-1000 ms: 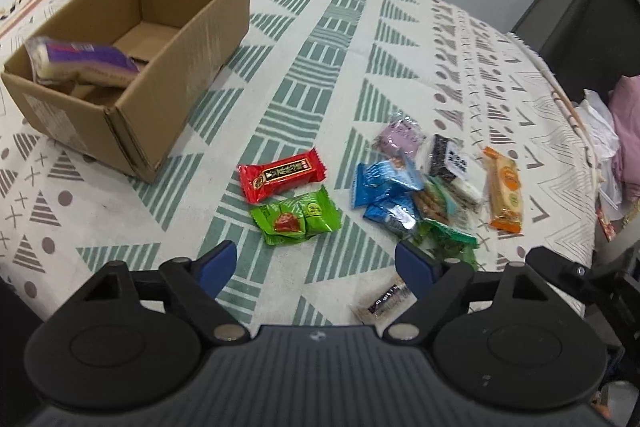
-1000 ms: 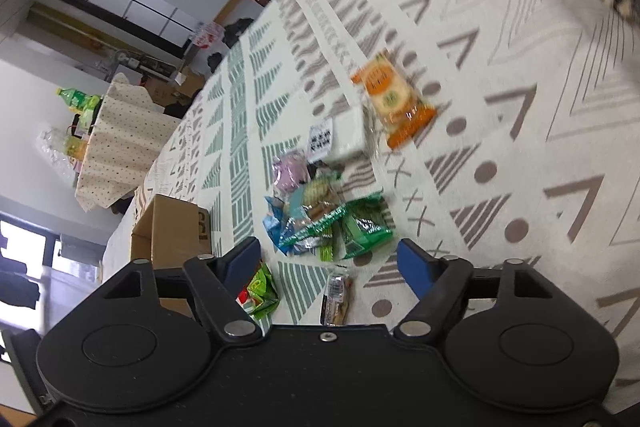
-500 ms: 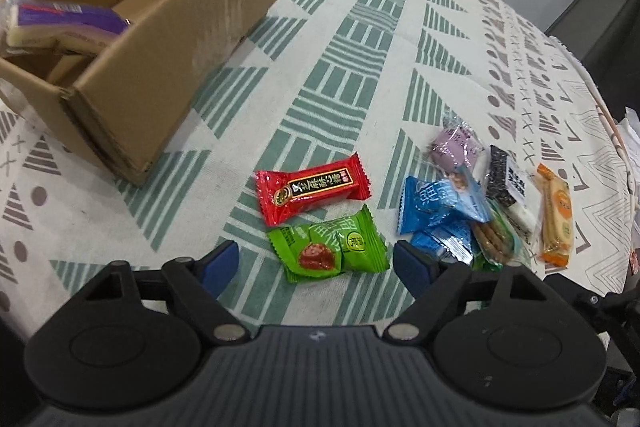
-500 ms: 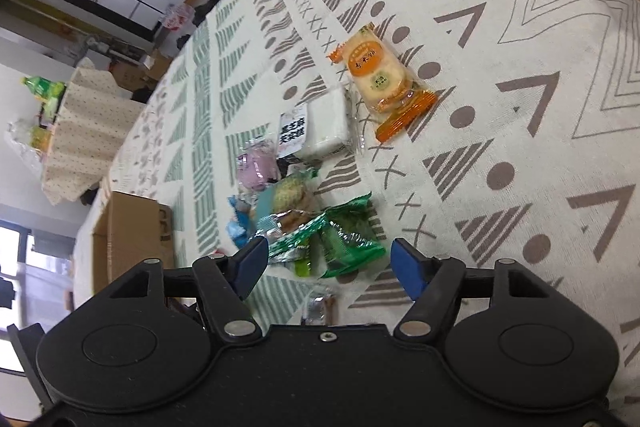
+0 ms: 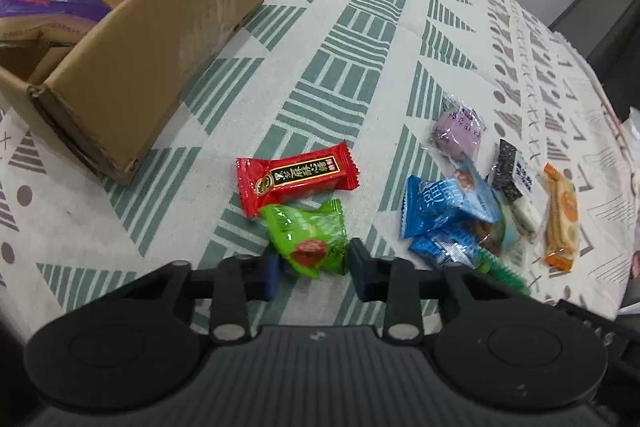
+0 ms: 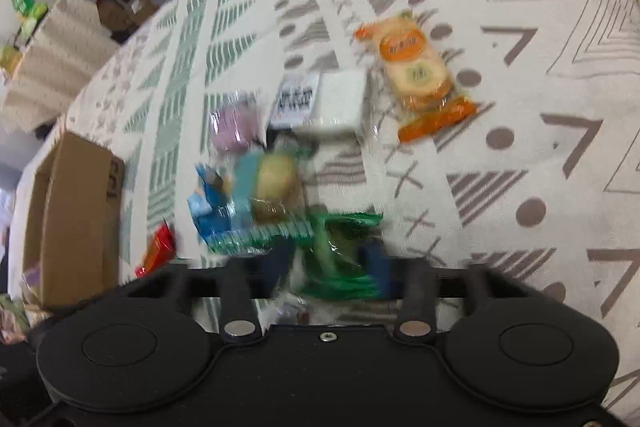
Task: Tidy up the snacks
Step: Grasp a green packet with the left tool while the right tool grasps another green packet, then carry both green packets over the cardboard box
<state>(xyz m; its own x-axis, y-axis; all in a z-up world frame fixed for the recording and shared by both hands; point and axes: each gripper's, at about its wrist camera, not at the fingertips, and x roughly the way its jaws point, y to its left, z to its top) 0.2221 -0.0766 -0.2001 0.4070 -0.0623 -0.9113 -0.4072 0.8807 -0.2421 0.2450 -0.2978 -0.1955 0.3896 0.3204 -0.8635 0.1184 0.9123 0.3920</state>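
A tabletop (image 5: 360,39) draped in a cream cloth with green and grey geometric patterns is carrying everything. An open cardboard box (image 5: 132,39) is sitting at its far left, with a purple-wrapped packet (image 5: 48,13) lying inside. To the right of the box, snacks are lying scattered: a red candy bar (image 5: 296,181) is resting just beyond a light green candy packet (image 5: 310,237), and further right a cluster is spreading out, with blue packets (image 5: 444,207) overlapping at its near side, a lilac pastry packet (image 5: 458,135) behind them, a black-and-white cake packet (image 5: 516,187) to their right and an orange cracker packet (image 5: 562,215) at the far edge. The left tool (image 5: 312,269) is closing around the light green candy packet, its blue pads touching or nearly touching the wrapper on both sides. In the blurred right wrist view, the right tool (image 6: 332,267) is straddling a dark green packet (image 6: 344,251) at the near edge of the cluster; I cannot tell whether its fingers are pressing it.
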